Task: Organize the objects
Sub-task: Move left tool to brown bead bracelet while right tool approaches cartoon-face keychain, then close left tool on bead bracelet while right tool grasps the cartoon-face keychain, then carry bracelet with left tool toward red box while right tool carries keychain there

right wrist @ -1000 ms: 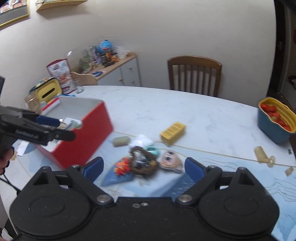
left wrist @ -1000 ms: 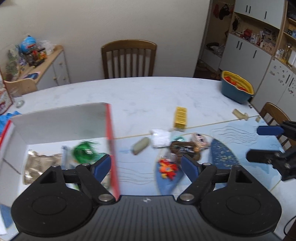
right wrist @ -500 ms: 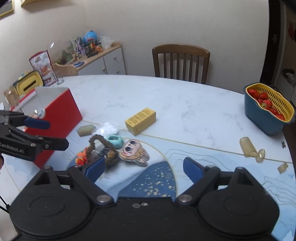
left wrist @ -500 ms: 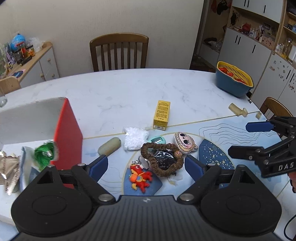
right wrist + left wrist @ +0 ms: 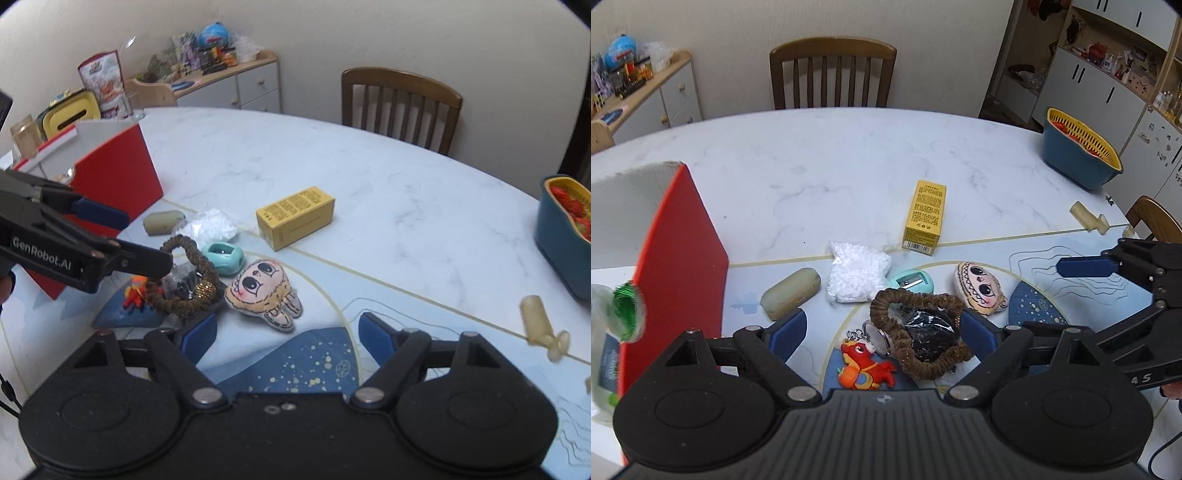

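Loose items lie in a cluster on the table: a brown bead bracelet (image 5: pixel 916 332) around a black packet, a red keychain toy (image 5: pixel 866 363), a doll-face plush (image 5: pixel 980 288), a teal sharpener (image 5: pixel 912 282), a white bag (image 5: pixel 857 271), a tan eraser (image 5: pixel 790 293) and a yellow box (image 5: pixel 925 218). My left gripper (image 5: pixel 882 332) is open just above the bracelet and keychain. My right gripper (image 5: pixel 288 332) is open and empty, near the plush (image 5: pixel 264 291). The red box (image 5: pixel 679 266) stands at the left.
A blue basket with a yellow strainer of strawberries (image 5: pixel 1078 153) stands at the table's far right. A cream plastic piece (image 5: pixel 1087 221) lies near it. A wooden chair (image 5: pixel 833 72) stands behind the table, and a cabinet (image 5: pixel 229 79) with clutter is against the wall.
My left gripper has swung right from over the red box to the item cluster and dropped lower. My right gripper has moved right and closer to the plush. Both stay open.
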`<state>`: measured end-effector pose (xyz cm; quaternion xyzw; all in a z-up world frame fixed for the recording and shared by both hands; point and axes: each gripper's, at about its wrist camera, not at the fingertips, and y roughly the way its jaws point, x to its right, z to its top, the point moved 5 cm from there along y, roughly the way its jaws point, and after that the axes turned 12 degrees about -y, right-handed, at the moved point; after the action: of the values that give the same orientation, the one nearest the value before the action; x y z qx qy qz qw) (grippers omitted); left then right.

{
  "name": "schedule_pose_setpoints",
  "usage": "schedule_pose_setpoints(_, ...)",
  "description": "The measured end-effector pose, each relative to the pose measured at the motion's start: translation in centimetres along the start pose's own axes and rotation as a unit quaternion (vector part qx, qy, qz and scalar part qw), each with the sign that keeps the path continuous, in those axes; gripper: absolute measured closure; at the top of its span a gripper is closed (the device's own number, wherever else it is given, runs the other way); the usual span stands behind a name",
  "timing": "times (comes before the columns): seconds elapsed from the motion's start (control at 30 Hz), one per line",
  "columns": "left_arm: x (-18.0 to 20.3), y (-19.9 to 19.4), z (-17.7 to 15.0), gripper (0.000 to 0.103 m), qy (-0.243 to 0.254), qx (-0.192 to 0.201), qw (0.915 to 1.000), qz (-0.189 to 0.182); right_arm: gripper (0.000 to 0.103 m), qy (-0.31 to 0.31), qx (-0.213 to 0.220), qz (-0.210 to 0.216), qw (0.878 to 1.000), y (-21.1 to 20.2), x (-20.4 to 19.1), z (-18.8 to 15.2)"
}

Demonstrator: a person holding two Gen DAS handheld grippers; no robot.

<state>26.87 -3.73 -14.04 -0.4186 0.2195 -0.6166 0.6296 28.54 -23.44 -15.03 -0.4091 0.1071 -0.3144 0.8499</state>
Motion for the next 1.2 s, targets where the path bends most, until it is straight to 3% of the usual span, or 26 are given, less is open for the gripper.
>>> schedule_pose_setpoints(0.17, -0.4, 1.2, 0.7, 0.014, -0.01, -0.009, 0.9998, -0.017, 0.027, -0.018, -0.001, 0.019, 1.0, 1.5, 0.1, 0.2)
schedule_pose_setpoints(0.37, -0.7, 2.4, 1.1, 0.04, -0.018, -0.03, 0.9989, -0.031, 0.031, -0.035, 0.006, 0.048, 0.998, 2.6, -0.1, 0.6)
schedule_pose_setpoints(0.53, -0.4, 2.8, 1.0, 0.051, -0.011, -0.042, 0.9981, -0.045, 0.033, -0.044, 0.009, 0.063, 0.997, 3.2, -0.2, 0.8)
schedule_pose_setpoints(0.8, 0.2, 2.5, 1.1, 0.081, -0.004, -0.045, 0.9969, -0.064, 0.049, -0.046, 0.009, 0.073, 0.996, 3.5, -0.4, 0.8)
schedule_pose_setpoints(0.9, 0.5, 2.1, 1.2, 0.088, -0.002, -0.041, 0.997, -0.066, 0.052, -0.045, 0.012, 0.074, 0.996, 3.4, -0.4, 0.7)
schedule_pose_setpoints(1.2, 1.3, 0.4, 1.3, 0.094, 0.003, -0.026, 0.9973, -0.068, 0.058, -0.039, 0.031, 0.056, 0.997, 1.6, 0.0, 0.6)
